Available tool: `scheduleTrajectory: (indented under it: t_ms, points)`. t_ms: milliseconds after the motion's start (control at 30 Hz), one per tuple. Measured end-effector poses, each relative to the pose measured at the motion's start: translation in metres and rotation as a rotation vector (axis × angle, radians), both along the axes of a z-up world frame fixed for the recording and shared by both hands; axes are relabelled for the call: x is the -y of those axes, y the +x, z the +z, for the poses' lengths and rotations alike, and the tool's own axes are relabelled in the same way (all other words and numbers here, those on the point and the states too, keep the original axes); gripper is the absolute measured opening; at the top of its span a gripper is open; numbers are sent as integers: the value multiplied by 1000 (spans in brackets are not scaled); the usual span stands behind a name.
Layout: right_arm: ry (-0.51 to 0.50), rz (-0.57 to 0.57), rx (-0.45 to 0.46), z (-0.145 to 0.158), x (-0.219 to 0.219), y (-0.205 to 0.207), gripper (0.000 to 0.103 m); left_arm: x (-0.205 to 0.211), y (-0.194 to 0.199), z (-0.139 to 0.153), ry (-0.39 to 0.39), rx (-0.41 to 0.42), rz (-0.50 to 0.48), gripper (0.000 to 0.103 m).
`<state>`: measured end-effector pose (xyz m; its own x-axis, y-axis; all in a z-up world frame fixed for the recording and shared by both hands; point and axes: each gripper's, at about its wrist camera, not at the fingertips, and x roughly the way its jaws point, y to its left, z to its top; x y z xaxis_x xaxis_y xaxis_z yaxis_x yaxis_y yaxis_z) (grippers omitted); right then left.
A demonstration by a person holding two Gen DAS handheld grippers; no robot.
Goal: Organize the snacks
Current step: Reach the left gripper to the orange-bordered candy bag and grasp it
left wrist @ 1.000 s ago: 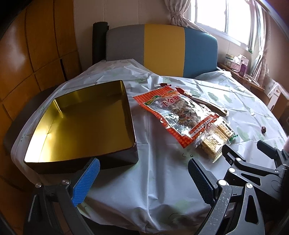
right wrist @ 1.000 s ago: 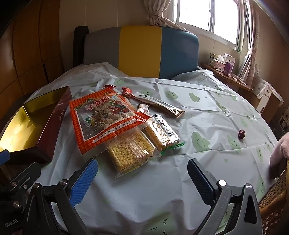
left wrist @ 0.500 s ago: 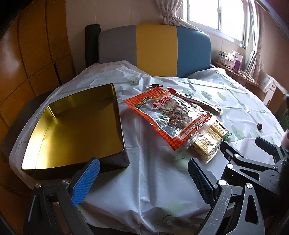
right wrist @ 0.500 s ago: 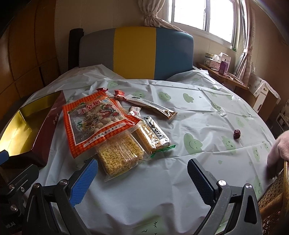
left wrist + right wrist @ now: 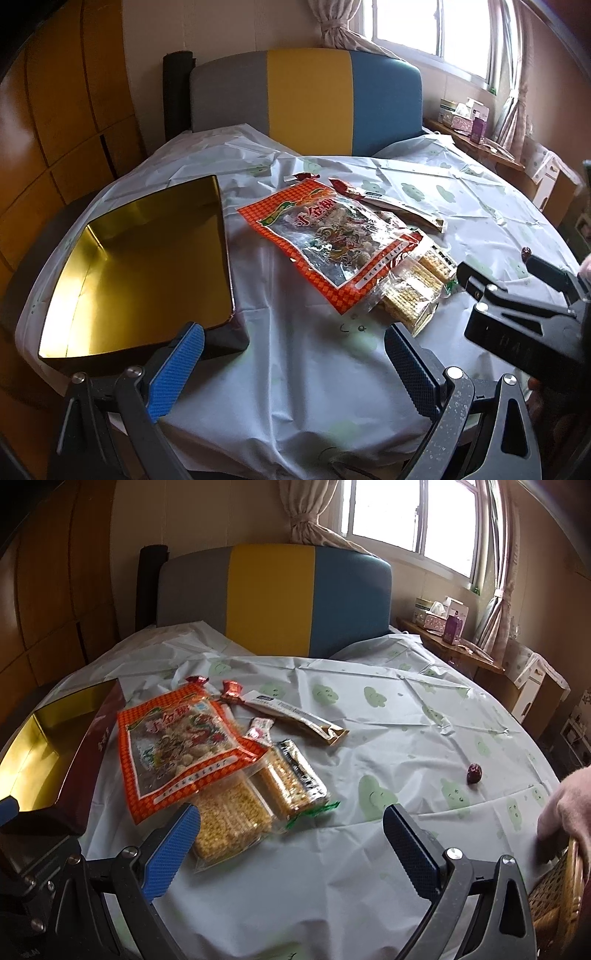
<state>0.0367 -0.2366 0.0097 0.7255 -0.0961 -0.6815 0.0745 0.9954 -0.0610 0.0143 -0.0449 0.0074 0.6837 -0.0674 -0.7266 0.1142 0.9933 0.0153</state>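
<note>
A pile of snacks lies mid-table: a large orange bag [image 5: 340, 240] [image 5: 177, 742], a clear pack of yellow puffed bars [image 5: 410, 295] [image 5: 229, 819], a dark-edged bar [image 5: 295, 775], a long thin packet [image 5: 295, 714] and small red candies [image 5: 232, 690]. An empty gold-lined box [image 5: 140, 266] [image 5: 48, 753] sits left of them. My left gripper [image 5: 291, 365] is open and empty, near the table's front edge. My right gripper [image 5: 291, 845] is open and empty, just in front of the yellow bars; it also shows in the left wrist view [image 5: 517, 302].
A red date [image 5: 474, 773] lies alone on the right of the cloth-covered round table [image 5: 406, 716]. A striped grey, yellow and blue chair [image 5: 273, 598] stands behind. A hand [image 5: 565, 805] and a wicker basket [image 5: 557, 893] are at the right edge.
Both grippers have drawn back and risen a little, so the table, box and snacks look farther away and lower in view. Nothing on the table has moved.
</note>
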Motion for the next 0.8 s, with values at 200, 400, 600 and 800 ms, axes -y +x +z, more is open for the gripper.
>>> scheduleTrajectory:
  t_ms: [200, 400, 600, 800]
  points:
    - [-8, -11, 2, 2, 9, 4, 102, 7, 5, -1, -3, -11, -16, 99]
    - [-14, 17, -23, 9, 18, 15, 102, 12, 22, -4, -76, -70, -43, 99]
    - [4, 58, -65, 31, 40, 47, 102, 13, 49, -9, -231, -167, -72, 99]
    - [-32, 78, -47, 48, 69, 85, 102, 9, 79, -11, -323, -212, -31, 85]
